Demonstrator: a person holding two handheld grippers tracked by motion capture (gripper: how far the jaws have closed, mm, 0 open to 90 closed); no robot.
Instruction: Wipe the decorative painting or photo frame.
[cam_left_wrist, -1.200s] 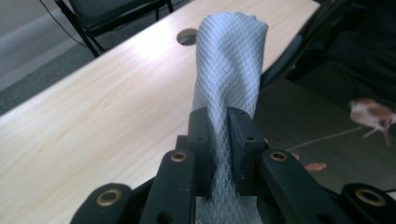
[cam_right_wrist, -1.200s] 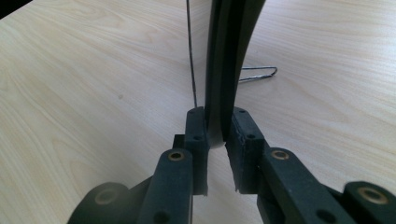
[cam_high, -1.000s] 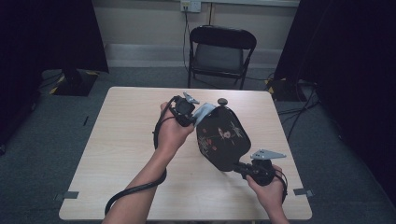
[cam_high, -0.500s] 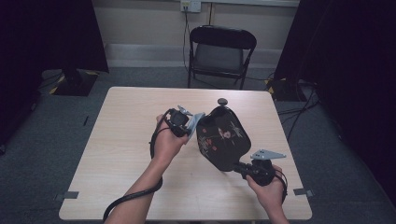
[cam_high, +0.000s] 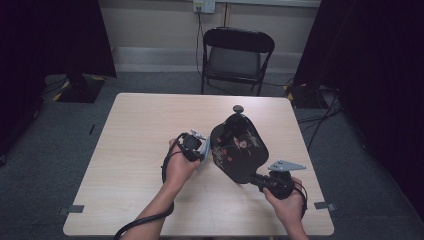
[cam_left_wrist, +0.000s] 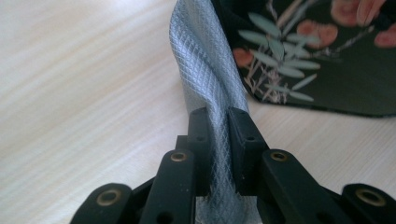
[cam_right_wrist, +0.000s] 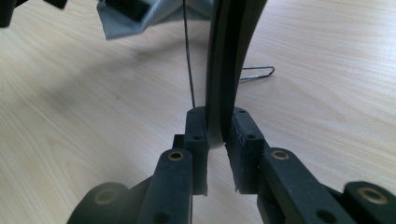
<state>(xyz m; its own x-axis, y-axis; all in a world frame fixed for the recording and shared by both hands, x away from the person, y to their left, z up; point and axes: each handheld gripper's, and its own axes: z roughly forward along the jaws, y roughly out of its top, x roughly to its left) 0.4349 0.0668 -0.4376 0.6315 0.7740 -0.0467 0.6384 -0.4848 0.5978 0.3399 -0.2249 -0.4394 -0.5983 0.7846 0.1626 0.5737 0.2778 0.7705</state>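
Fingers (cam_left_wrist: 198, 140) of left gripper (cam_high: 200, 150) clamped on grey cloth (cam_left_wrist: 205, 88), pressed at black floral tray (cam_high: 237, 147) left edge. Right gripper (cam_high: 257, 180) pinches tray near rim. Tray at table (cam_high: 140, 120) centre-right, tilted on edge, long axis running near-right to far-left.

Bare table (cam_high: 135, 135) lies open left of the tilted black tray (cam_high: 239, 150), which blocks the right.

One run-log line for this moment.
left hand-held gripper: shut on grey cloth | right hand-held gripper: shut on black floral tray rim | cloth beside tray
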